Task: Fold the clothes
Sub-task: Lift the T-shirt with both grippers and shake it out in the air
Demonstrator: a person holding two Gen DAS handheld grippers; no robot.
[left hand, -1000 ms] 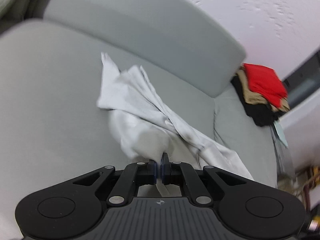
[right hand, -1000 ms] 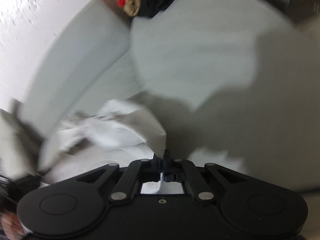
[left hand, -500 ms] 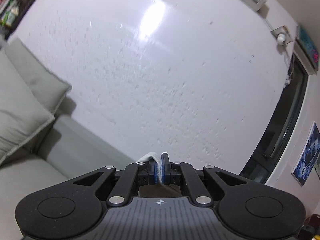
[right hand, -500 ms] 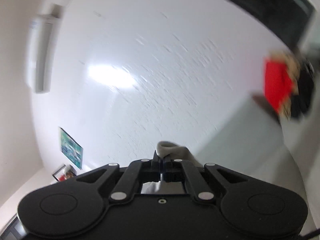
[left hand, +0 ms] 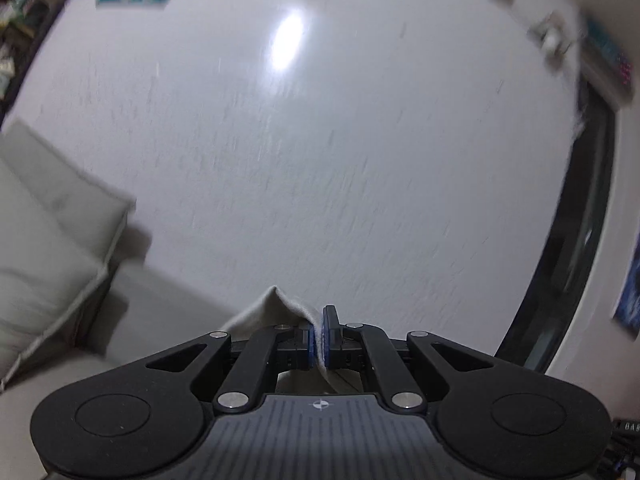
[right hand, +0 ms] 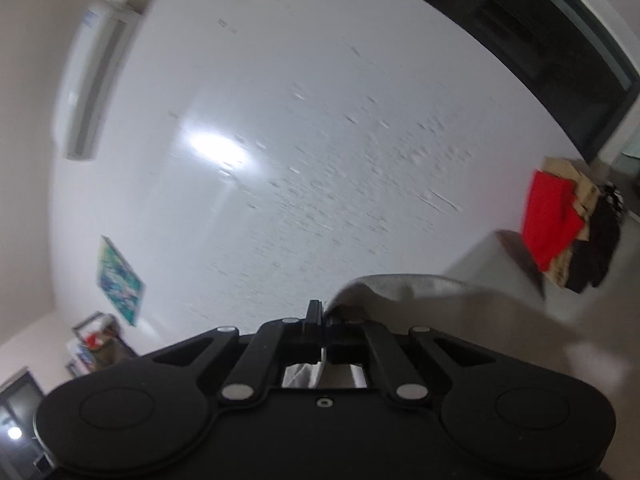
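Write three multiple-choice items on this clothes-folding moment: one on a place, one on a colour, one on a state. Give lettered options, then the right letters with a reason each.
1. In the right wrist view, where is the stack of folded clothes?
A. At the right edge, on the grey sofa
B. On the floor at lower left
C. Hanging on the wall

2. What colour is the garment on the side of that stack that faces the camera?
A. Blue
B. Red
C. Green

3. What state is the left hand-held gripper in?
A. Wide open, nothing between the jaws
B. Shut on the pale cloth
C. Shut on a hanger

Answers:
1 A, the stack sits on the sofa's grey top at the right.
2 B, a bright red piece covers the tan and black ones.
3 B, pale fabric is pinched between the closed blue pads.
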